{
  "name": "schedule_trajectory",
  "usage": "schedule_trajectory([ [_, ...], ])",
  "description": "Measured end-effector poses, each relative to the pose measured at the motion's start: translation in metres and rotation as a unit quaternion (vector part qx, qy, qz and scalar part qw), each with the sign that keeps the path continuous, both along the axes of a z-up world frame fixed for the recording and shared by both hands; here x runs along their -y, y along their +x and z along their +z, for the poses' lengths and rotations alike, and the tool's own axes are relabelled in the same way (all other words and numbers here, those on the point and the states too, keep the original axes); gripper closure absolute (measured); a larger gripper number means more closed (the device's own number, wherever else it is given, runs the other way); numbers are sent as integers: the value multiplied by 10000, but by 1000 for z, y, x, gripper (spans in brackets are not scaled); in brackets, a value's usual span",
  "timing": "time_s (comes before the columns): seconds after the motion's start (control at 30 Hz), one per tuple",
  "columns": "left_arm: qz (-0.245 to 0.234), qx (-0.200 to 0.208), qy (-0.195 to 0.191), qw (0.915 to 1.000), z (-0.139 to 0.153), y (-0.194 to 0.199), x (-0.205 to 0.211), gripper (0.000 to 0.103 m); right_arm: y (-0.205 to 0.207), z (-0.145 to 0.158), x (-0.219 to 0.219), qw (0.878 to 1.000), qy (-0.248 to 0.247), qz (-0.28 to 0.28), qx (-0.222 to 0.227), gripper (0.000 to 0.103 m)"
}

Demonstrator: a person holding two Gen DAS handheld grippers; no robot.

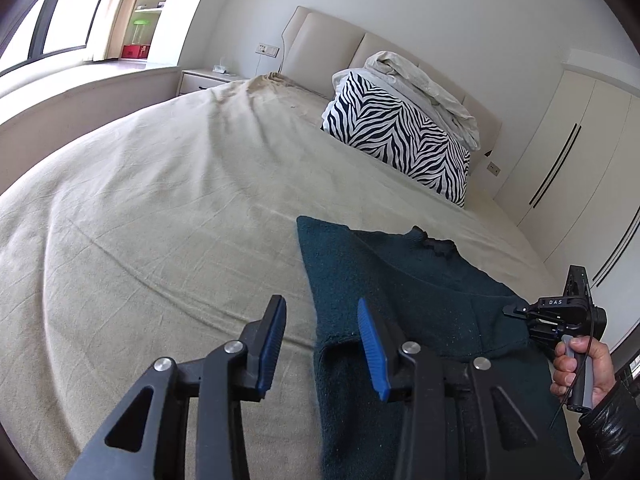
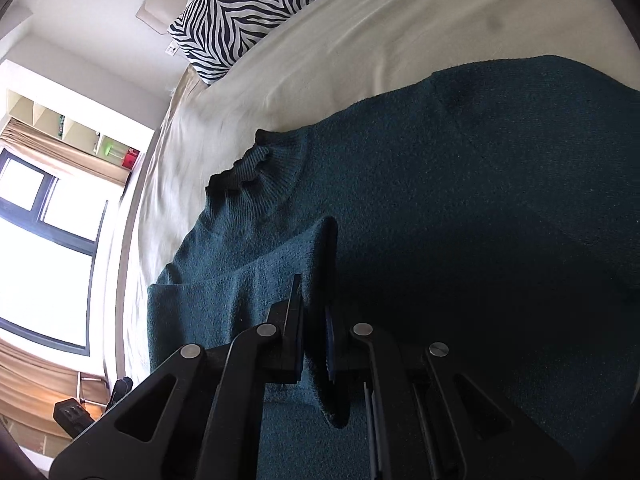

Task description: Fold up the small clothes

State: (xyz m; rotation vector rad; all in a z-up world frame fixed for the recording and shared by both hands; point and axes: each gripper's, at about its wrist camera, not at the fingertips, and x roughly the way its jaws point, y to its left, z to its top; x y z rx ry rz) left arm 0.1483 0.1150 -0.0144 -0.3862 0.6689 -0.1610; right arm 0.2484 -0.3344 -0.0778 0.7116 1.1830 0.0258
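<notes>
A dark teal knit sweater [image 1: 404, 280] lies on the beige bed sheet [image 1: 160, 200], its ribbed collar [image 2: 264, 164] pointing toward the pillows. My left gripper [image 1: 322, 340] is open and empty, its jaws wide apart just above the sweater's left edge. My right gripper [image 2: 314, 320] is shut on a fold of the sweater's sleeve [image 2: 280, 276] and holds it over the sweater's body. In the left wrist view the right gripper [image 1: 516, 310] shows at the sweater's right side, held by a hand [image 1: 580, 364].
A zebra-print pillow [image 1: 400, 136] and a bundled cream blanket [image 1: 424, 84] lie at the headboard. A nightstand [image 1: 208, 80] stands beyond the bed's far left corner. White wardrobe doors [image 1: 560, 160] stand to the right. A window [image 2: 44, 248] is to the left.
</notes>
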Motion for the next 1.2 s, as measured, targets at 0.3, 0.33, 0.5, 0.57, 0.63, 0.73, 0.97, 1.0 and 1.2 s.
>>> schedule_trajectory([
  [0.3, -337, -236, -546, 9977, -4, 56, 4, 63, -39, -3, 26, 9998, -30, -163, -76, 96],
  [0.33, -339, -270, -572, 9974, -7, 61, 4, 63, -41, -3, 27, 9998, -39, -175, -85, 96],
  [0.5, -433, -478, -768, 9950, -22, 93, 8, 64, -47, -15, 32, 9996, 115, -234, -130, 95],
  [0.57, -515, -482, -842, 9939, -25, 105, 11, 64, -50, -18, 35, 9993, 261, -262, -100, 95],
  [0.63, -593, -629, -1030, 9909, -36, 120, 11, 64, -55, -21, 40, 9984, 461, -330, -72, 95],
  [0.73, -598, -967, -1297, 9850, -61, 140, 5, 64, -64, -20, 46, 9974, 591, -403, -27, 93],
  [0.97, -679, -959, -1220, 9856, -60, 151, 6, 70, -93, 28, 46, 9953, 268, -660, 659, 48],
  [1.0, -663, -888, -1253, 9859, -57, 148, 5, 70, -93, 34, 40, 9944, 402, -507, 831, 48],
  [1.2, -924, -895, -1164, 9848, -51, 124, 20, 66, -71, 22, -16, 9892, 1211, 405, 715, 48],
])
